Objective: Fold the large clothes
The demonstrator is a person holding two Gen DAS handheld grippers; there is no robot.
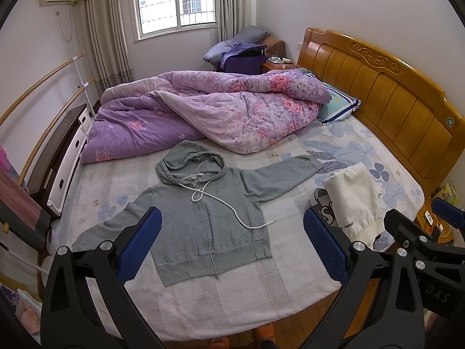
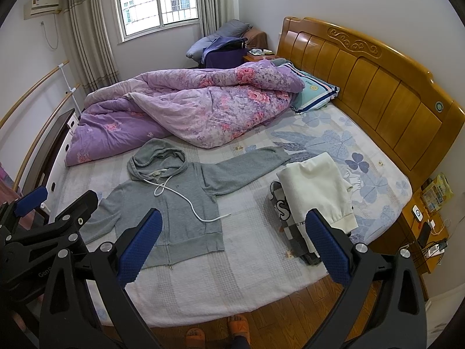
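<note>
A wide bed (image 1: 261, 299) with a carved wooden headboard (image 1: 386, 93) fills both views, its mattress covered by a pale sheet printed with blue leaves. Across the far half lies a rumpled purple floral quilt (image 1: 203, 110), its upper end touching a teal-and-navy pillow (image 1: 340, 107) by the headboard.

On the near half of the bed a grey zip-up hoodie (image 1: 203, 221) lies flat, front side up, zipper closed, hood toward the quilt and hem toward the bed's near edge. Both sleeves are stretched outward, one reaching toward the headboard side, the other toward the white drawer unit (image 1: 69, 160) beside the bed. A white drawstring (image 1: 232, 206) trails loosely from the collar across the chest.

Just beside the hoodie, toward the headboard, a folded cream garment (image 1: 353, 197) rests on top of other folded dark and printed clothes (image 2: 282, 212).

The left gripper (image 1: 232, 247) hovers above the bed's near edge with its blue-padded fingers (image 1: 139, 244) spread wide, holding nothing. The right gripper (image 2: 232, 247) hangs likewise, fingers (image 2: 328, 244) wide apart and empty. Each gripper shows at the edge of the other's view.

Orange slippers (image 2: 215, 331) stand on the wooden floor below.
</note>
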